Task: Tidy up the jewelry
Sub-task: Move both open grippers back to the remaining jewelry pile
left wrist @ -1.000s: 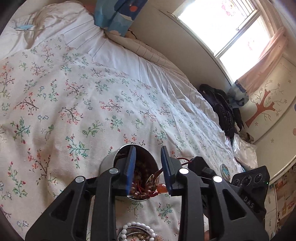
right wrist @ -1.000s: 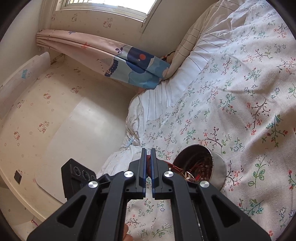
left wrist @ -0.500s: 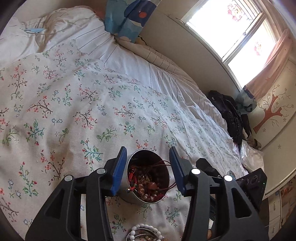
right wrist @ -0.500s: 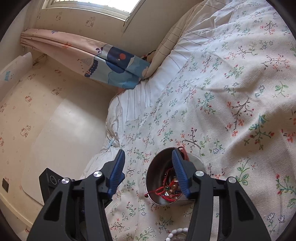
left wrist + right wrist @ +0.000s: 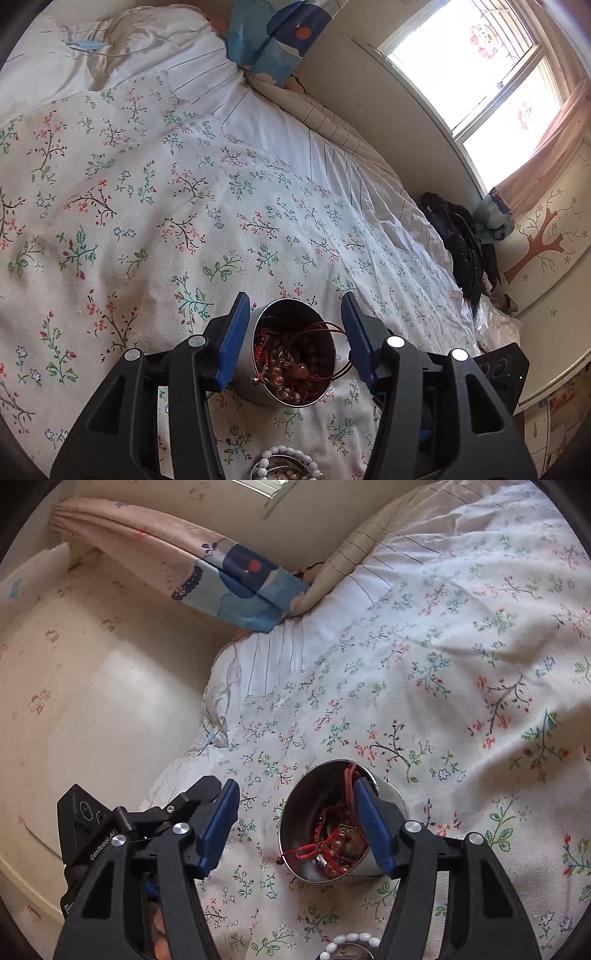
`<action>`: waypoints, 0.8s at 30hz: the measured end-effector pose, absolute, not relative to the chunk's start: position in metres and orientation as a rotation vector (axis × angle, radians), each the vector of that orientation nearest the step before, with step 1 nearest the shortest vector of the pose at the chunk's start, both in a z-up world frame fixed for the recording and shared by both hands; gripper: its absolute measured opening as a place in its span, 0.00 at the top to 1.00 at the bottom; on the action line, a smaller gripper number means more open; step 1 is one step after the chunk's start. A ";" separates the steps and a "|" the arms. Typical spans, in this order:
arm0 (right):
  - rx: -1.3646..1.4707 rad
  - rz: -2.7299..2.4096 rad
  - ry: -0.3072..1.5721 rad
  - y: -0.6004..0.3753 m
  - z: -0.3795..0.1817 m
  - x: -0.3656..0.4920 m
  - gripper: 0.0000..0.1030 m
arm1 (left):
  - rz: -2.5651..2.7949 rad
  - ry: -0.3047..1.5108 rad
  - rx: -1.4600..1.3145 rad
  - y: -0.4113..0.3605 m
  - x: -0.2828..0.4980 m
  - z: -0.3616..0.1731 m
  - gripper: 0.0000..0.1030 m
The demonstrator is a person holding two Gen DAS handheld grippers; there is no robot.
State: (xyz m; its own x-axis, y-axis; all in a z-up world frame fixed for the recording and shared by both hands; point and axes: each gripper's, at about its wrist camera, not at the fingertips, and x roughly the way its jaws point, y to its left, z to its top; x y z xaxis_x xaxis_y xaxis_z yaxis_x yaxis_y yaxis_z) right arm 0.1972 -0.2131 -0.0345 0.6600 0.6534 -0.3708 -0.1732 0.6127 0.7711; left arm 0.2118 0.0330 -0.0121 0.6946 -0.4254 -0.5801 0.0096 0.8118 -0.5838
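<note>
Steel gleams from the small round tin [image 5: 291,354] that stands on the flowered bedspread [image 5: 147,206], and it is already well filled: red cords, brown and amber beads and a few small metal charms lie tangled inside, with one loop of dark red cord hanging over the rim at about 3 o'clock in the left wrist view. A good share of the sorting looks done, judging by that heap. What is left, as far as can be seen, is the white bead bracelet [image 5: 286,459] lying on the cover at 6 o'clock from the tin, just beside it, with what may be a metal bangle inside its ring; more pieces could lie out of view.

Neither tool grips anything. The left gripper [image 5: 295,343] has its blue pads wide apart and straddles the tin, one pad at 9 o'clock close to the wall, the other at 3 o'clock a little clear of it. The right gripper [image 5: 297,829] is also spread wide; its right pad sits over the tin's mouth [image 5: 332,823] near the red cords, its left pad hangs over bare cover at 9 o'clock. Both tools point down and forward, meeting over the tin from opposite sides.
</note>
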 end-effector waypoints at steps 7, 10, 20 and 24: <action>0.873 0.715 0.843 -0.189 -0.061 0.216 0.30 | -0.238 0.749 -0.623 0.045 0.209 -0.010 0.52; 0.886 0.709 0.814 -0.191 -0.057 0.214 0.25 | -0.223 0.737 -0.641 0.051 0.207 -0.008 0.51; 0.952 0.542 0.677 -0.232 -0.043 0.205 0.20 | -0.199 0.745 -0.581 0.046 0.207 -0.007 0.49; 0.858 0.414 0.679 -0.238 -0.033 0.199 0.18 | -0.147 0.747 -0.422 0.026 0.206 -0.001 0.43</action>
State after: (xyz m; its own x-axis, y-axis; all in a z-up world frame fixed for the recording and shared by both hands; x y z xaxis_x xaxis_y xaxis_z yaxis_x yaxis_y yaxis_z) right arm 0.1995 -0.2376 -0.0331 0.7182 0.5854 -0.3762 -0.0663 0.5958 0.8004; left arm 0.2058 0.0261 -0.0013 0.7284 -0.2767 -0.6268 -0.0190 0.9063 -0.4222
